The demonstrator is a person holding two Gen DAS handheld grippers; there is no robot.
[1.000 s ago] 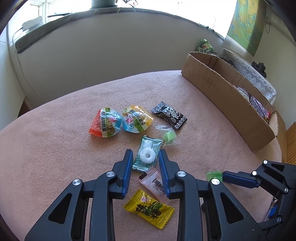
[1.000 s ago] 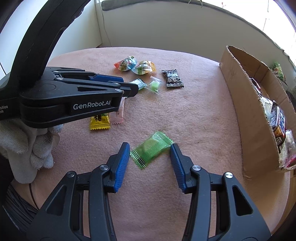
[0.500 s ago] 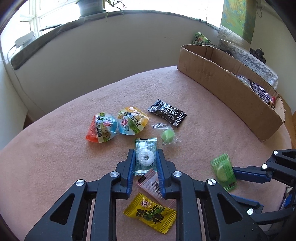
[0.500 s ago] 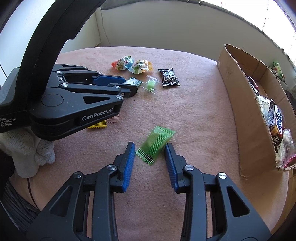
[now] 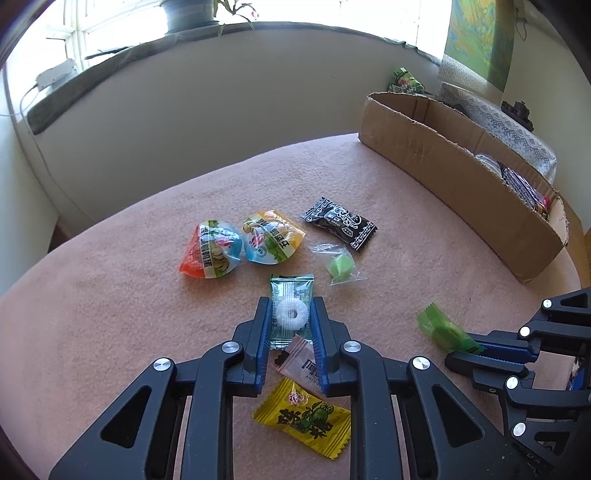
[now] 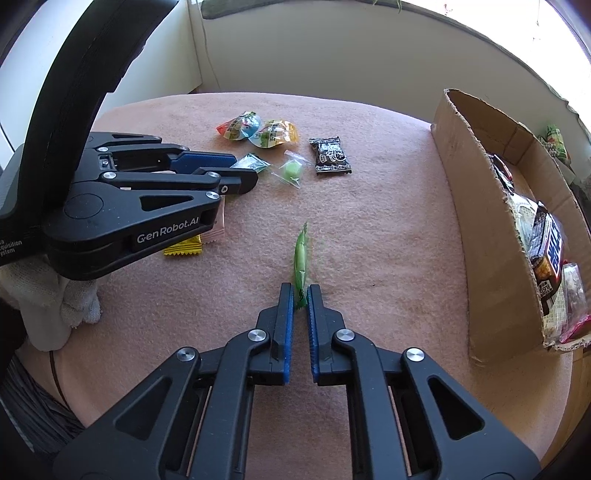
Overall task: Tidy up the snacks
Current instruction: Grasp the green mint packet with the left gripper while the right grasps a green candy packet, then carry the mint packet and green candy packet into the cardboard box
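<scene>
Snacks: left jaws grip mint packet (image 5: 291, 314), right jaws pinch green candy (image 6: 301, 258); bare cloth (image 6: 388, 236) before box (image 6: 476, 206).

The scene is lit brightly by daylight from windows (image 5: 369, 14) at 12 o'clock, which are blown out to white in both views. Soft, short shadows are cast beneath the snacks on the pink cloth (image 5: 110, 314). Straight edges are bent strongly by fisheye distortion, and dark vignetting is seen in the corners. The green packet (image 5: 443, 330) is slightly blurred; the rest is rendered sharply.
</scene>
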